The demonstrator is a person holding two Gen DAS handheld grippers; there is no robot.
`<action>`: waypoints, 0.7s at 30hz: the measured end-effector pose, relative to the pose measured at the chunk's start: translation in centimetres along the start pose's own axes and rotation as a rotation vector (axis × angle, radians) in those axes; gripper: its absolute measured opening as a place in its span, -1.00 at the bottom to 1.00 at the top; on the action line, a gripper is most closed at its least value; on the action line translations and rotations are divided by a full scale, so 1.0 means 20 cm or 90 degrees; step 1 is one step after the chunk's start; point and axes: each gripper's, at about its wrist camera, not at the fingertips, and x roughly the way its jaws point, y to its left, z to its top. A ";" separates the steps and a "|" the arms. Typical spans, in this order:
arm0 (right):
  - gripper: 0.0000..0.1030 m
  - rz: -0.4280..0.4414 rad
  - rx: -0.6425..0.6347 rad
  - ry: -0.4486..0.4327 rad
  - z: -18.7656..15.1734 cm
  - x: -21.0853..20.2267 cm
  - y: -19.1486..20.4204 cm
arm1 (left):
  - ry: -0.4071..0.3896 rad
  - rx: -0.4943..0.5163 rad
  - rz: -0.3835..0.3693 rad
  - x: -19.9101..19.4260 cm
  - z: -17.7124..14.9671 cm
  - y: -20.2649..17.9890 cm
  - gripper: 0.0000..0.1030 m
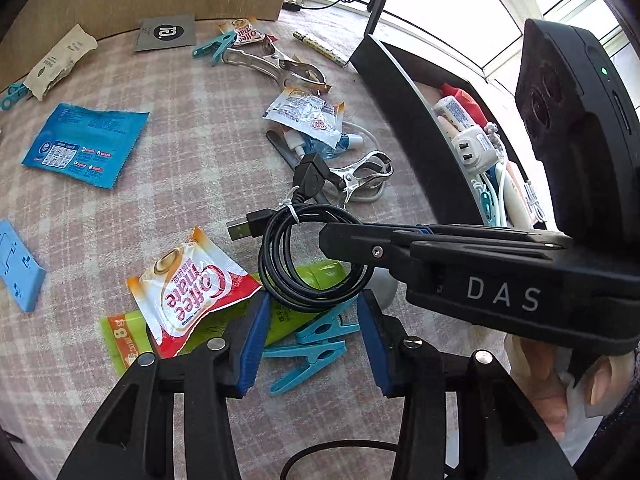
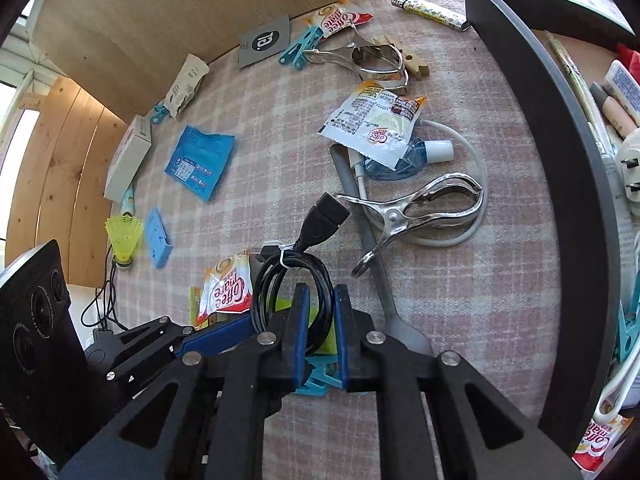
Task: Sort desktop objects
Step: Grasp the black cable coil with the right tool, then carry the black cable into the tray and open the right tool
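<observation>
A coiled black USB cable [image 1: 304, 256] tied with a white twist tie lies over a green tube [image 1: 304, 280] on the checked cloth. My right gripper [image 2: 320, 312] is shut on the coil [image 2: 296, 280]; in the left wrist view it [image 1: 332, 240] reaches in from the right. My left gripper [image 1: 312, 320] is open and empty, its blue pads either side of two teal clothespins [image 1: 316, 344]. A Coffee mate sachet [image 1: 192, 288] lies just left of the coil.
A black bin [image 1: 408, 120] at the right holds a plug adapter, tubes and cables. On the cloth lie metal clamps [image 2: 416, 212], another sachet [image 2: 376, 124], a blue packet [image 1: 84, 144], a lighter [image 2: 432, 12], a shuttlecock [image 2: 124, 240] and a white box [image 2: 128, 156].
</observation>
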 end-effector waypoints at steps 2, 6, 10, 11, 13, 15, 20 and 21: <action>-0.77 0.001 -0.006 -0.011 0.00 -0.04 0.01 | -0.006 0.004 0.002 -0.02 0.01 -0.02 -0.21; -0.77 -0.001 -0.014 -0.034 0.00 -0.12 0.01 | -0.023 0.013 0.003 -0.07 0.04 -0.08 -0.21; -0.77 0.000 -0.008 -0.060 0.00 -0.22 -0.02 | -0.036 0.037 0.003 -0.10 0.08 -0.17 -0.21; -0.77 -0.001 -0.005 -0.067 0.00 -0.25 -0.03 | -0.039 0.044 0.003 -0.11 0.09 -0.20 -0.21; -0.77 -0.006 0.001 -0.083 0.00 -0.31 -0.07 | -0.044 0.062 -0.001 -0.11 0.11 -0.27 -0.21; -0.77 -0.012 0.012 -0.100 -0.01 -0.37 -0.11 | -0.046 0.078 -0.009 -0.10 0.13 -0.35 -0.21; -0.77 -0.029 0.055 -0.135 -0.06 -0.54 -0.30 | -0.042 0.126 -0.039 -0.05 0.17 -0.58 -0.21; -0.77 -0.033 0.064 -0.142 -0.08 -0.58 -0.34 | -0.041 0.136 -0.046 -0.03 0.18 -0.63 -0.21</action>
